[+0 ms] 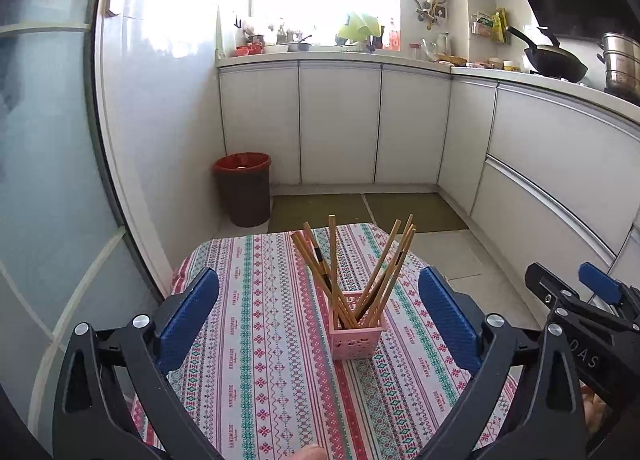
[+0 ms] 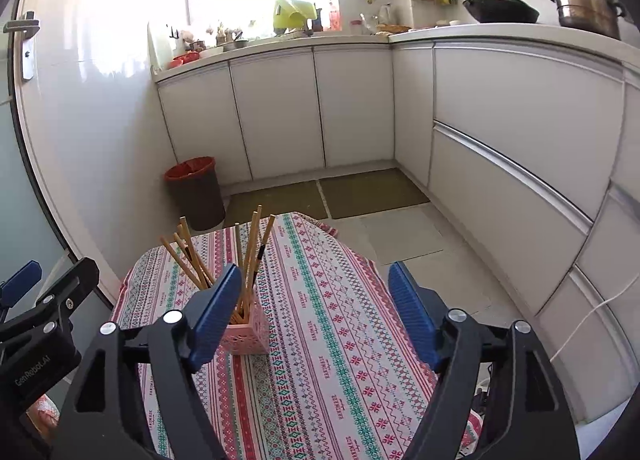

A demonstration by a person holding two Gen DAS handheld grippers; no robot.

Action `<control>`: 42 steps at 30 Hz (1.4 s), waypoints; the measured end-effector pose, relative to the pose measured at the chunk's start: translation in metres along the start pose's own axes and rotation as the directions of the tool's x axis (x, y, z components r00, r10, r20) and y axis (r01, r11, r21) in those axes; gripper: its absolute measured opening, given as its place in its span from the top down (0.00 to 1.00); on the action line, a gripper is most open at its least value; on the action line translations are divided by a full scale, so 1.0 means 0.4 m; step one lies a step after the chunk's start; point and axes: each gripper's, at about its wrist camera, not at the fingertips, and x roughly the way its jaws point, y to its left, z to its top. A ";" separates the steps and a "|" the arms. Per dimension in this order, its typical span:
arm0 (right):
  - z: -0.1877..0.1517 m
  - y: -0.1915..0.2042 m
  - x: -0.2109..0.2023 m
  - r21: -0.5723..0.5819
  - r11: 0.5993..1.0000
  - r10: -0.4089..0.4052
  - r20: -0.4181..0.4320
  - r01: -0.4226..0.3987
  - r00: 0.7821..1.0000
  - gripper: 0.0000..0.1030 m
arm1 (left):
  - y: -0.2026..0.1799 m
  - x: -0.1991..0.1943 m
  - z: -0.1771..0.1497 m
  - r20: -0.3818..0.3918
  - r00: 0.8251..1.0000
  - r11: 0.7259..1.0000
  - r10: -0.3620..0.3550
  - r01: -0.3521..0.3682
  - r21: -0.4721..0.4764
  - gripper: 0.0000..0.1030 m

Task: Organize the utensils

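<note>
The pink holder stands upright at the centre of the left wrist frame, on the patterned tablecloth of a small table, with all visible chopsticks already fanned out inside it; no loose utensil shows on the cloth in either view. The left gripper has its jaws spread wide, one blue pad at lower left and one at lower right of its frame, nothing between them but the holder farther ahead, untouched. The right gripper likewise stands apart and empty; in its view the holder sits left of centre, partly behind the left pad. Judged from this layout, the placing step appears complete and both tools are clear of the work. The next move calls for either locating further utensils outside the frames or pulling both grippers back without knocking the light, top-heavy holder.
</note>
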 end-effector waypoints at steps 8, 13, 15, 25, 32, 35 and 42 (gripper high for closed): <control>-0.102 -0.037 -0.001 -0.019 0.997 -0.076 0.020 0.076 0.997 0.07 | -0.020 -0.055 -0.085 0.127 0.990 0.998 0.059 -0.058 -0.005 0.07; -0.119 -0.055 -0.002 0.001 0.997 -0.080 -0.003 0.080 0.997 0.07 | -0.045 -0.041 -0.113 0.067 0.996 0.997 0.066 -0.069 0.030 0.07; -0.118 -0.059 -0.009 0.003 0.996 -0.094 0.005 0.094 0.996 0.07 | -0.047 -0.037 -0.117 0.058 0.995 0.997 0.076 -0.078 0.030 0.07; -0.122 -0.048 -0.025 -0.014 0.992 -0.127 0.021 0.127 0.992 0.07 | -0.057 -0.008 -0.125 -0.016 0.997 0.997 0.078 -0.078 0.021 0.07; -0.125 -0.047 -0.022 -0.018 0.992 -0.128 0.008 0.128 0.992 0.07 | -0.049 -0.002 -0.129 -0.033 0.996 0.997 0.080 -0.080 0.002 0.07; -0.127 -0.044 -0.022 -0.019 0.991 -0.130 0.006 0.130 0.992 0.07 | -0.049 -0.001 -0.129 -0.036 0.996 0.997 0.078 -0.078 0.002 0.07; -0.125 -0.042 -0.019 -0.019 0.991 -0.130 -0.001 0.130 0.991 0.07 | -0.048 -0.001 -0.128 -0.035 0.996 0.997 0.080 -0.080 -0.002 0.07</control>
